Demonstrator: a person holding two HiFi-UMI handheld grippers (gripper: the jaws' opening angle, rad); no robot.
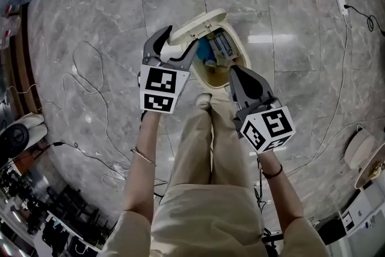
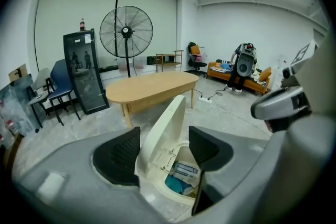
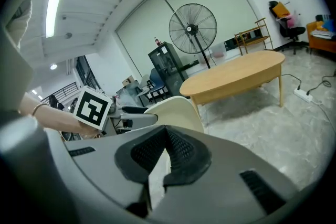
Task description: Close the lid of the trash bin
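One raised lid (image 2: 168, 118), left gripper (image 2: 165, 152) fingers parted around it, right gripper (image 3: 164, 136) fingers clenched.

Right gripper (image 3: 167, 134) — foreground, grey body, black ribbed pads (image 3: 181, 149) meeting at their tips, with a narrow wedge of gap below them; nothing held.
Lid (image 3: 178, 107) — cream, raised, its rounded top just behind the jaws.
Left gripper (image 3: 142, 117) at left, one grey finger reaching to the lid's edge; marker cube (image 3: 93, 108) and a wrist with a bracelet (image 3: 37, 109) behind it.
Oval wooden table (image 3: 236, 77) on grey marble floor (image 3: 273, 134).
Pedestal fan (image 3: 192, 28) by the far wall.
Black glass-door cabinet (image 3: 167, 68), bottle (image 3: 156, 41) on top.
Power strip (image 3: 303, 94) on the floor near the table.
Ceiling tube light (image 3: 53, 1), lit.
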